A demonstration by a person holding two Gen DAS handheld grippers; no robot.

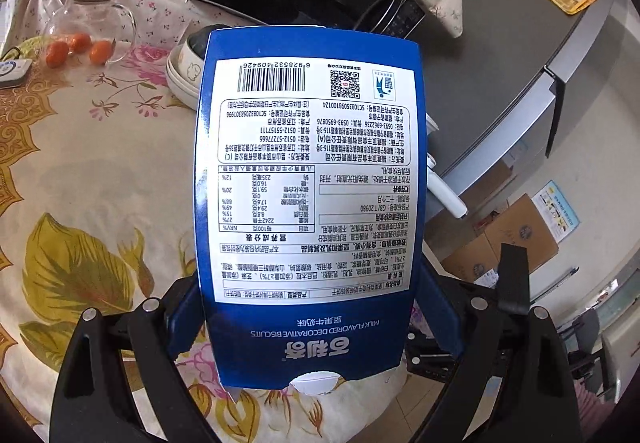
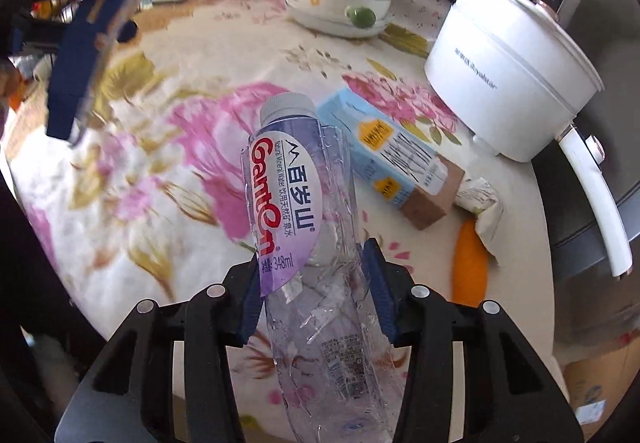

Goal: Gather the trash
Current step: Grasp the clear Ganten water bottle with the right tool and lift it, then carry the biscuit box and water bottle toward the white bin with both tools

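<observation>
We were mid-collection: our left gripper (image 1: 308, 307) clamped the blue cardboard biscuit box (image 1: 310, 179), our right gripper (image 2: 314, 295) pinched the crumpled clear plastic water bottle (image 2: 308, 243); next, probably a bin, none in view

Both grippers: black linkage arms, silver round screws, blue ribbed fingers (image 2: 376, 283) (image 1: 182, 319).

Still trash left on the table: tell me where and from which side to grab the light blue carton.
Grip the light blue carton across its two long sides near the middle, coming from above. It lies flat on the tablecloth, and the white pot crowds its far end.
</observation>
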